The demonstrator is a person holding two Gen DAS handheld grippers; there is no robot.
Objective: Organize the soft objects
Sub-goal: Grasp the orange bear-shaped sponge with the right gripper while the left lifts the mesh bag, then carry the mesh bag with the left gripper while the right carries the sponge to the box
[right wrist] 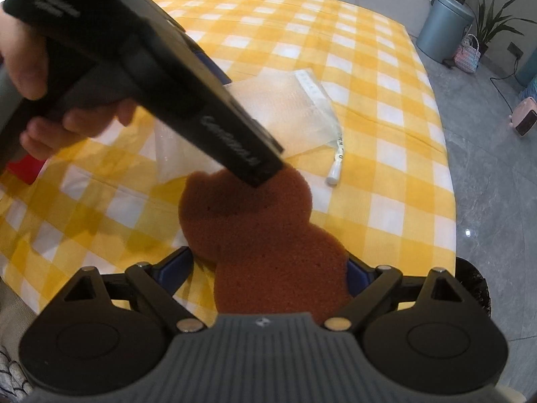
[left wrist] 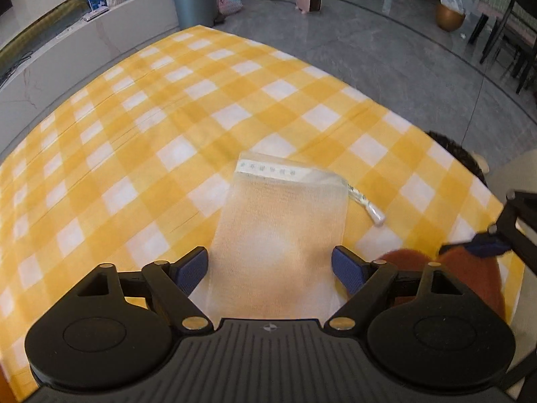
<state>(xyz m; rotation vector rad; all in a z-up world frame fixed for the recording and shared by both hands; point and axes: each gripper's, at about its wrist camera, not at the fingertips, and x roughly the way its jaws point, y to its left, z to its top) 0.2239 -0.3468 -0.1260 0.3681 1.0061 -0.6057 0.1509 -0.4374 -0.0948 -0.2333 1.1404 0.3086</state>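
A table under a yellow-and-white checked tablecloth (left wrist: 208, 107) carries everything here; the cloth covers the whole top and shows a few long straight creases running across it. Flat on the cloth lies a see-through mesh pouch (left wrist: 278, 221) with a white printed band along its far edge (the print is too small to read). A drawstring with a white end piece (left wrist: 372, 213) trails from the pouch's right corner and rests on the cloth just beside it. Near the table's right edge a reddish-brown sponge (right wrist: 265, 235) with a lobed outline sits over the cloth, next to the pouch's near end
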